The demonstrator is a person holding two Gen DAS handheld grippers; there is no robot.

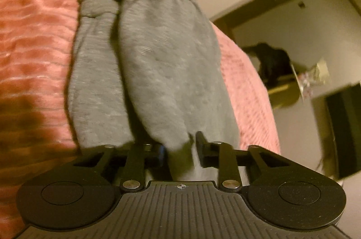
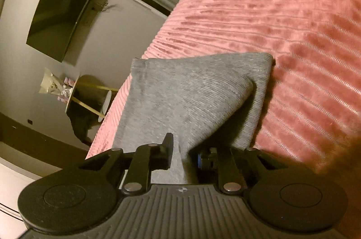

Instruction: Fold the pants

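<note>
On the pink ribbed bedspread [image 1: 33, 40], the grey pants [image 1: 144, 63] lie stretched away from both claws, and each claw has a bunch of the cloth pinched between its fingers. The left claw [image 1: 180, 151] is clamped on one end of the pants; beyond it the two legs run side by side toward their cuffs at the far side of the bedspread. The right claw [image 2: 182, 153] is clamped on another edge, and from it the cloth rises into a raised flap over a layer lying flat on the bedspread. Holding two edges at once probably keeps the fabric taut and its corners matched, so the lifted part can be carried over onto the flat part without bunching.
</note>
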